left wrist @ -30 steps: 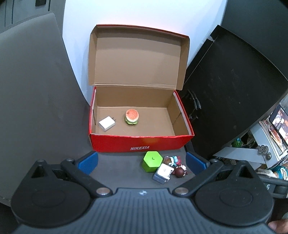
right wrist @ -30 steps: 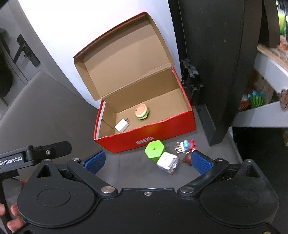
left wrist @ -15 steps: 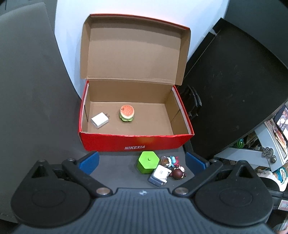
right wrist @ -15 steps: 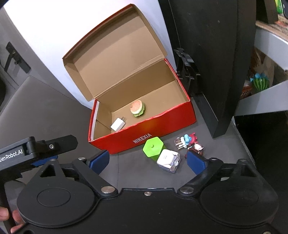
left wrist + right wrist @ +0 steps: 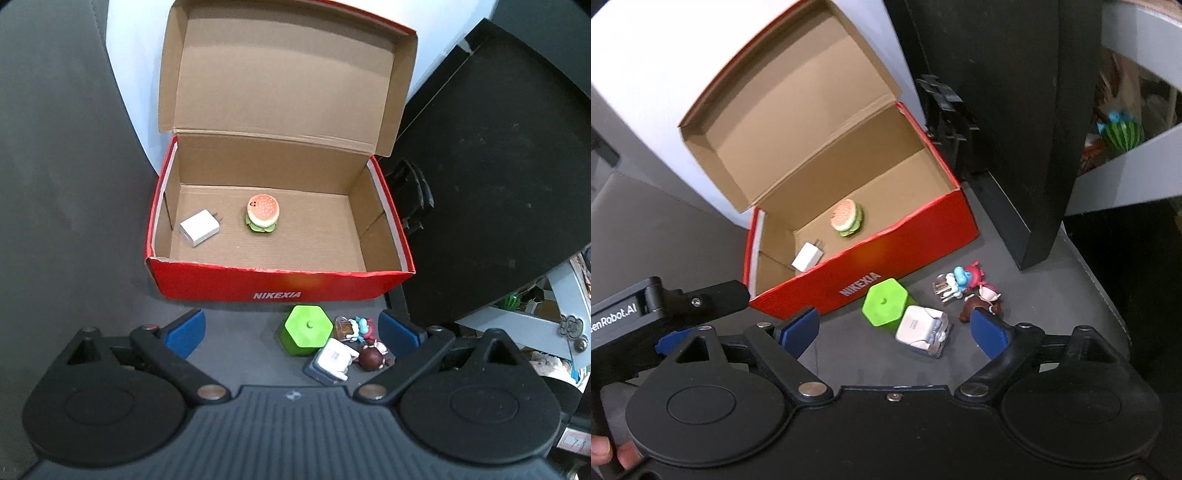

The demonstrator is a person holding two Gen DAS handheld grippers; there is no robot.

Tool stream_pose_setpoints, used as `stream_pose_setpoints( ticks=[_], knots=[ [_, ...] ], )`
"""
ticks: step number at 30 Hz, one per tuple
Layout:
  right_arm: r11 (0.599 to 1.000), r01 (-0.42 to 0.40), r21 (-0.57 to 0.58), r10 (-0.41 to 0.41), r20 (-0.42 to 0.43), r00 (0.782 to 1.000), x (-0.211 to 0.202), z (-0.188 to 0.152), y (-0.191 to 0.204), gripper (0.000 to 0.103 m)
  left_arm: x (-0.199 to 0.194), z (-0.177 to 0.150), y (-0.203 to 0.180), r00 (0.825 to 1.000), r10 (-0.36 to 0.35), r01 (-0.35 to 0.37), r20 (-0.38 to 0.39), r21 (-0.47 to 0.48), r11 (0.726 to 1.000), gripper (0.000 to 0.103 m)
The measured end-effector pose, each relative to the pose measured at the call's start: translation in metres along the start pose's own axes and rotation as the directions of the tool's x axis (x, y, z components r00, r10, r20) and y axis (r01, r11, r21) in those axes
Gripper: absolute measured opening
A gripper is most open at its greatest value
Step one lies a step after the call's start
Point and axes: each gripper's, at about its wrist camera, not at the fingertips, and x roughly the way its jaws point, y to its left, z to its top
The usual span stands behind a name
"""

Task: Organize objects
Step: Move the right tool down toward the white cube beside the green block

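Right claw (image 5: 894,332), closing but clear of the white case (image 5: 922,330), should centre on it before clamping; left claw (image 5: 291,326) gapes empty.

Between the right tongs (image 5: 899,330) sit a green six-sided block (image 5: 885,302) and a white charger box (image 5: 922,329), blocking the gap. Ahead, the open red cardboard box (image 5: 871,275) has bare floor on its right. A black board (image 5: 1027,129) walls the right side.

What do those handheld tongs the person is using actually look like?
Both the left tongs and the right tongs are matte black plastic, with two round discs, silver rivets and blue pads. White lettering ending "Robot.AI" marks the left one's side. No sleeves or cables show.
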Motion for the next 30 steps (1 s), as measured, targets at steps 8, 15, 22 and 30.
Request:
stream_pose_setpoints(
  ticks=[8, 15, 22, 30],
  knots=[
    [0.998, 0.041, 0.039, -0.039, -0.046, 0.998, 0.032, -0.001, -0.006, 0.081, 0.027, 0.012, 0.009, 0.999, 0.007, -0.009, -0.049, -0.036, 0.999, 0.100],
    [0.995, 0.062, 0.084, -0.054, -0.097, 0.994, 0.060, -0.004, -0.009, 0.072, 0.055, 0.016, 0.014, 0.994, 0.015, -0.020, -0.104, -0.051, 0.998, 0.098],
    [0.993, 0.075, 0.094, -0.063, -0.124, 0.990, 0.083, -0.011, -0.012, 0.065, 0.085, 0.014, 0.018, 0.986, 0.005, -0.022, -0.164, -0.102, 0.994, 0.097],
    [0.989, 0.089, 0.119, -0.070, -0.156, 0.985, 0.102, -0.015, -0.021, 0.060, 0.113, 0.013, 0.014, 0.981, 0.018, -0.042, -0.195, -0.123, 0.992, 0.096]
  ],
)
